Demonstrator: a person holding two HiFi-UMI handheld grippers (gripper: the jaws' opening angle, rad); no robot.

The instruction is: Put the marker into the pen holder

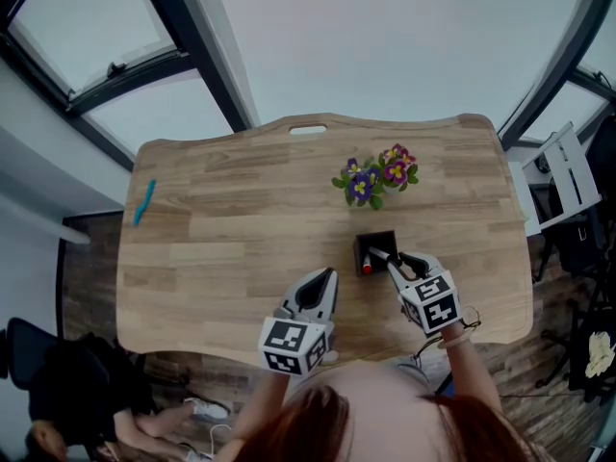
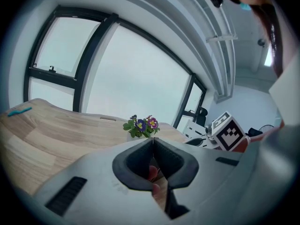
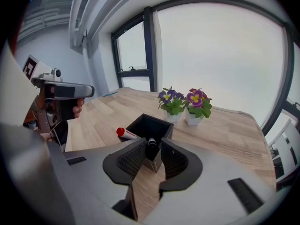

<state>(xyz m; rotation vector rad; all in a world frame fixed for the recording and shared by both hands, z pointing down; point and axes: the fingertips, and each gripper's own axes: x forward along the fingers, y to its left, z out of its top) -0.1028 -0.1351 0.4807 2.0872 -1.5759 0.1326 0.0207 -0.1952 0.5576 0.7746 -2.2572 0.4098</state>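
Right gripper (image 3: 152, 147), jaws parted about marker (image 3: 131, 135) leaning over pen holder (image 3: 161, 122) rim ahead: unsupported, it may topple out. Left gripper (image 2: 153, 142) closed, empty.

Bright window daylight, soft shadows, fisheye edges, dark vignette

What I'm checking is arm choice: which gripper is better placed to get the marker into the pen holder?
Right. The right gripper is at the pen holder with the marker between its open jaws; the left gripper is shut and farther off.
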